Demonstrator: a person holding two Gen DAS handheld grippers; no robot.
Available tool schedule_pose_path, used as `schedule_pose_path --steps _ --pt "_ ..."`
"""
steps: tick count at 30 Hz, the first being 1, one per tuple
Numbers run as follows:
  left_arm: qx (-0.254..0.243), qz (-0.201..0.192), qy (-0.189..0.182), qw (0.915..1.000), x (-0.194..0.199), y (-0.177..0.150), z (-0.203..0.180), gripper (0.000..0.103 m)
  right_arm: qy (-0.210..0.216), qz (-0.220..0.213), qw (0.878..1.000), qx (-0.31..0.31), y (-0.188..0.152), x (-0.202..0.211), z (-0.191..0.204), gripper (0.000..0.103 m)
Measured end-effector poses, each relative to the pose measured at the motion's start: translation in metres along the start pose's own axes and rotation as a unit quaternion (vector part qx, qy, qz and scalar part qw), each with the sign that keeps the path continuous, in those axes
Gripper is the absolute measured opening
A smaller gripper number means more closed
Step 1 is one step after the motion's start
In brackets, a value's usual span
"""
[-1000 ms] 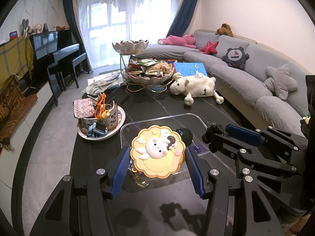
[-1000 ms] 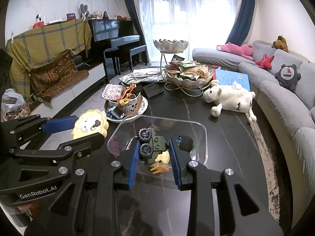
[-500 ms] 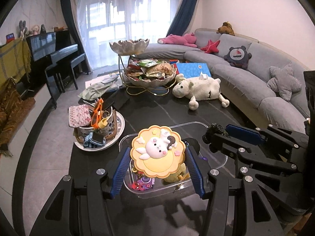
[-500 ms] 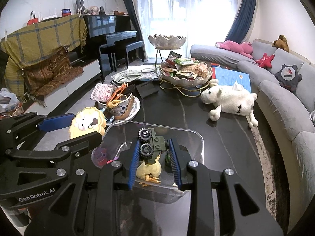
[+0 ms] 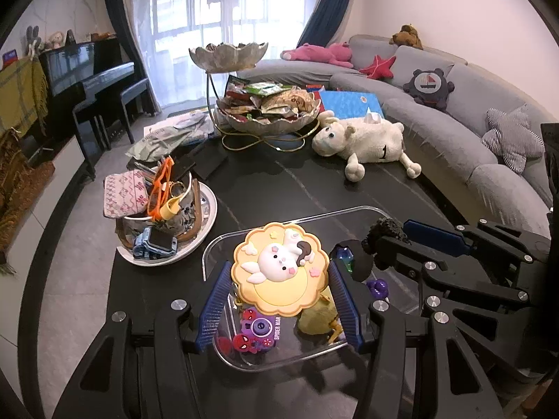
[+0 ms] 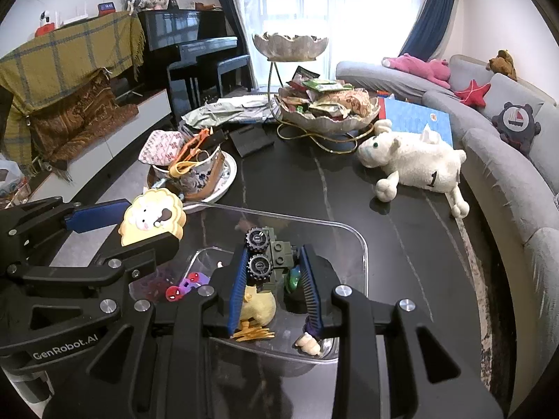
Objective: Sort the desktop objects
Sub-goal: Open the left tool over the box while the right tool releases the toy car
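Note:
My left gripper (image 5: pixel 281 300) is shut on a yellow flower-shaped rabbit coaster (image 5: pixel 281 268), held over the near half of a clear plastic bin (image 5: pixel 223 241). My right gripper (image 6: pixel 273 277) is shut on a green toy vehicle with black wheels (image 6: pixel 267 256), held above the same clear bin (image 6: pixel 356 241). Inside the bin lie a yellow chick toy (image 6: pixel 258 306), a purple Spider-Man toy camera (image 5: pixel 258 330) and other small toys. Each gripper shows in the other's view: the right one (image 5: pixel 394 234) at the right, the left one with the coaster (image 6: pixel 152 221) at the left.
A white plate (image 5: pixel 206 220) with a cup full of pouches, orange glasses and a blue toy car stands left of the bin. A plush sheep (image 5: pixel 363 138) lies further back on the dark table (image 5: pixel 286 188). A tiered snack bowl (image 5: pixel 267 108) stands behind. A grey sofa (image 5: pixel 454 132) curves along the right.
Both grippers have moved forward and down over the clear bin with their toys still gripped. The bin and its contents now lie closer beneath the fingers.

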State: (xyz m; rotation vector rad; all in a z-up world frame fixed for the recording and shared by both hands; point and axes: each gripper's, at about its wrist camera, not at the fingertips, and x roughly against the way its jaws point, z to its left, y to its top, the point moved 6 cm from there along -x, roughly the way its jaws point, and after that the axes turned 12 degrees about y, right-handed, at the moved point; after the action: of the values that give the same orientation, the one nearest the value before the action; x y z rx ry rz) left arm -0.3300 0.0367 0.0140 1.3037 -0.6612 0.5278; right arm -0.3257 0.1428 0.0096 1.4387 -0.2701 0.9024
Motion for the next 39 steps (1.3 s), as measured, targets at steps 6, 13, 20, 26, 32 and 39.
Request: schedule_pose_path --steps 6,13,20,26,32,39 --pt "-0.003 0.009 0.005 0.9999 -0.017 0.000 -0.002 0.052 -0.001 0.011 1.000 -0.004 -0.002 -0.015 -0.007 0.028" --pt "-0.004 0.021 0.006 0.9998 -0.034 -0.002 -0.003 0.052 0.000 0.022 1.000 -0.008 -0.005 -0.030 -0.014 0.028" --pt "-0.006 0.036 0.004 0.9993 -0.053 -0.005 -0.005 0.052 -0.002 0.037 0.999 -0.013 -0.011 -0.047 -0.021 0.028" --pt "-0.007 0.045 0.004 0.9990 -0.064 -0.009 -0.005 0.052 -0.003 0.047 0.999 -0.015 -0.015 -0.058 -0.026 0.028" --pt "-0.002 0.058 0.004 0.9983 -0.071 -0.011 -0.004 0.053 -0.005 0.053 0.998 -0.020 -0.017 -0.065 -0.029 0.028" --pt "0.003 0.095 -0.010 0.9955 -0.077 -0.017 -0.004 0.054 -0.014 0.053 0.998 -0.029 -0.021 -0.064 -0.032 0.035"
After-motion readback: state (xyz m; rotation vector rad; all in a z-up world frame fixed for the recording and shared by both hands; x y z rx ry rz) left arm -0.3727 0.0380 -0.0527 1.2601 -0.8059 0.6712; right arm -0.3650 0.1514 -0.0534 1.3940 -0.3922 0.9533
